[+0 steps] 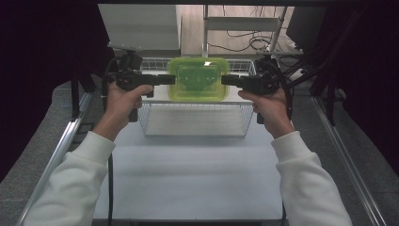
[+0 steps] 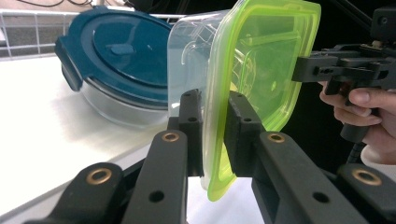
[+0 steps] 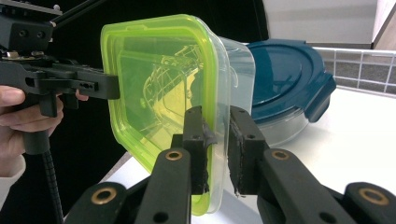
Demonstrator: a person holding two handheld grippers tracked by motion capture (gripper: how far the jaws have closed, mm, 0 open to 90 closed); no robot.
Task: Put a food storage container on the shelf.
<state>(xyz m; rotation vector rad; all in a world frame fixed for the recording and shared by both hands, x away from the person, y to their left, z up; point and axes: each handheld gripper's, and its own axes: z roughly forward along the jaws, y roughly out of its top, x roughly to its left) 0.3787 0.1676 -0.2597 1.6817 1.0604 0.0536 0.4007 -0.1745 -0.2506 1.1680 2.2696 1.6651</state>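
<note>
Above the wire basket (image 1: 195, 123) at the far end of the tabletop (image 1: 188, 179), the lime-lidded container (image 1: 199, 79) hangs between the left hand-held gripper (image 1: 170, 79) and the right hand-held gripper (image 1: 226, 80), each clamped narrowly on an opposite lid rim. It looks light and empty, but the thin, smooth plastic seems flexible and slippery, so gripping where lid meets tub appears the firmest hold.

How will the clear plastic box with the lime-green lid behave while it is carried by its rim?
The clear plastic box with the lime-green lid looks empty, so probably light. Its thin rim may flex where the left gripper and right gripper pinch it. The smooth plastic could slip, so holding both ends seems wise.
</note>
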